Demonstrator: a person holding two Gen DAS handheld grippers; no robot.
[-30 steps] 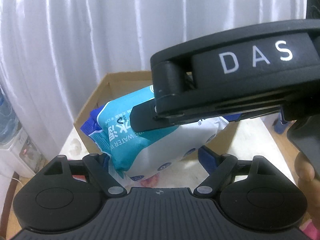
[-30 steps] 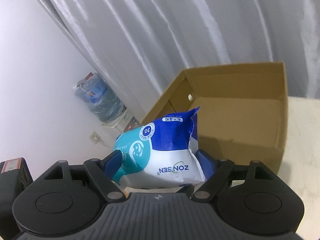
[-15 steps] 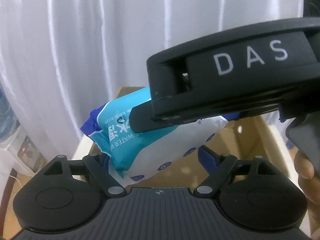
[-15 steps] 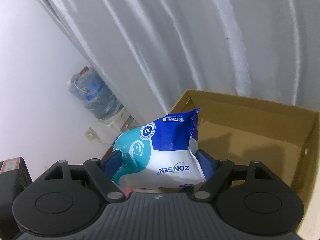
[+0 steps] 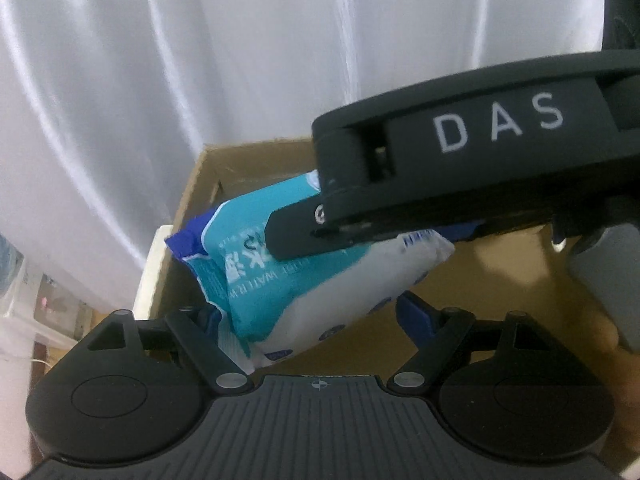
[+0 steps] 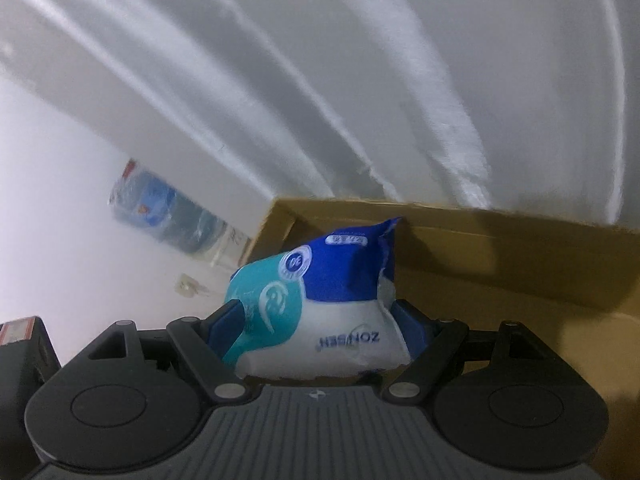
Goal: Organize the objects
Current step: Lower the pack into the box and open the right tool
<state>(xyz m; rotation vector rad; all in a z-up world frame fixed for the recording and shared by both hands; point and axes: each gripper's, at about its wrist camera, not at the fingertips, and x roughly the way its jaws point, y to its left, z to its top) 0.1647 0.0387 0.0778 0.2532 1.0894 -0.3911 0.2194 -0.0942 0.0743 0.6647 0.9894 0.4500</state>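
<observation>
Both the left hand-held gripper [image 5: 308, 312] and right hand-held gripper [image 6: 320, 320] grasp one soft teal-and-blue plastic wipes pack [image 5: 288, 276] over the open brown cardboard box [image 6: 520, 264]; next likely lowering and releasing inside.

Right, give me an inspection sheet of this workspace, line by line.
Surface: pale tabletop edge left of the box; most is hidden.
Job's things: one wipes pack held from both ends over the open cardboard box; no other contents visible in the box.
Clutter: nothing seen.
Grippers: left tongs shut on the wipes pack; right tongs shut on its other end, their black body crossing the left view.
Cables: a thin white cord at the far left, low down.
Surroundings: white curtain behind the box; water bottles by the wall; a wall socket below them.
</observation>
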